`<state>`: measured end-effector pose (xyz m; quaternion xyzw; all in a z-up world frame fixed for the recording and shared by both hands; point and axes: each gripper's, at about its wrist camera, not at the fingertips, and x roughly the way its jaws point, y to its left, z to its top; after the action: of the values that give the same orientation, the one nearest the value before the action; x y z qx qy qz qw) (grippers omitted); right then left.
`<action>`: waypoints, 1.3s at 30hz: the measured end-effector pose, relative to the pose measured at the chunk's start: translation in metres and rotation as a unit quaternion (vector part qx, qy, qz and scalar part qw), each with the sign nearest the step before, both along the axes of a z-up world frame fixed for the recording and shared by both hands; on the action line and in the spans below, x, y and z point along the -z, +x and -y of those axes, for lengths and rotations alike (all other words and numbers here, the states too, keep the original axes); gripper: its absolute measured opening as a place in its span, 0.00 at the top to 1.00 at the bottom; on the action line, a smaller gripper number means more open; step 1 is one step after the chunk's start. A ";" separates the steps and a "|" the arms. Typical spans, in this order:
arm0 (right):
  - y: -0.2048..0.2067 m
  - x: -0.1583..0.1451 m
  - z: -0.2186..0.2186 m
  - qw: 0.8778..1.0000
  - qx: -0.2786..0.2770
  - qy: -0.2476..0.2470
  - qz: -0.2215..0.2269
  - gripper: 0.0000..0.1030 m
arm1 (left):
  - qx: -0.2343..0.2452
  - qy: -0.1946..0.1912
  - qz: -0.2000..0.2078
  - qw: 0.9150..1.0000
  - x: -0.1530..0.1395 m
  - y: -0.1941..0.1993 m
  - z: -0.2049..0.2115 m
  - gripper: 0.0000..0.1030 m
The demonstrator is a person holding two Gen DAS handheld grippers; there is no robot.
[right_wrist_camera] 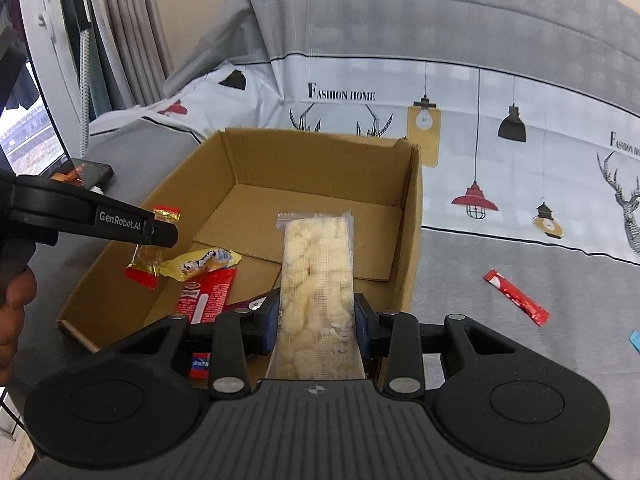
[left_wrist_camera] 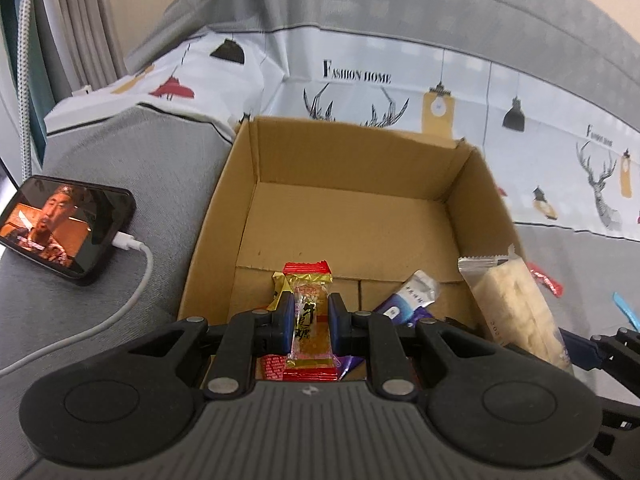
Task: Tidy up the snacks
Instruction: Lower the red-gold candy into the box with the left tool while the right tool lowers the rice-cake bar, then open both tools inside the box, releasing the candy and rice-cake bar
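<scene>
An open cardboard box (left_wrist_camera: pixel 476 184) (right_wrist_camera: pixel 412 208) stands on the grey cloth. My left gripper (left_wrist_camera: pixel 310 326) (right_wrist_camera: pixel 160 236) is shut on a small candy in a clear wrapper with red ends (left_wrist_camera: pixel 310 320) (right_wrist_camera: pixel 146 258), held over the box's near left part. My right gripper (right_wrist_camera: pixel 316 324) is shut on a long clear pack of pale puffed snack (right_wrist_camera: pixel 316 280) (left_wrist_camera: pixel 516 312), held above the box's near right side. Inside the box lie a yellow candy (right_wrist_camera: pixel 204 262), a red sachet (right_wrist_camera: pixel 208 294) and a blue-white packet (left_wrist_camera: pixel 408 300).
A phone (left_wrist_camera: pixel 68 226) playing video leans at the left with a white charging cable (left_wrist_camera: pixel 132 292). A red sachet (right_wrist_camera: pixel 516 298) and a blue item (right_wrist_camera: pixel 635 340) lie on the cloth right of the box. A printed sheet (right_wrist_camera: pixel 520 160) covers the back. A hand (right_wrist_camera: pixel 12 312) grips the left tool.
</scene>
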<state>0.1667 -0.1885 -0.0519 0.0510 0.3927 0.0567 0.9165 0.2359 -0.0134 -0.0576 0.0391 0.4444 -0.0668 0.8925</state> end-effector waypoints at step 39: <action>-0.166 -0.076 -0.027 0.999 0.015 -0.001 0.040 0.07 | -0.009 0.032 0.005 0.999 -0.037 -0.200 -0.011 0.00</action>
<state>0.0004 -0.1618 0.0245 0.0533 0.3549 0.0441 0.9323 0.0357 -0.0020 -0.0207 0.0642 0.4417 -0.0438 0.8938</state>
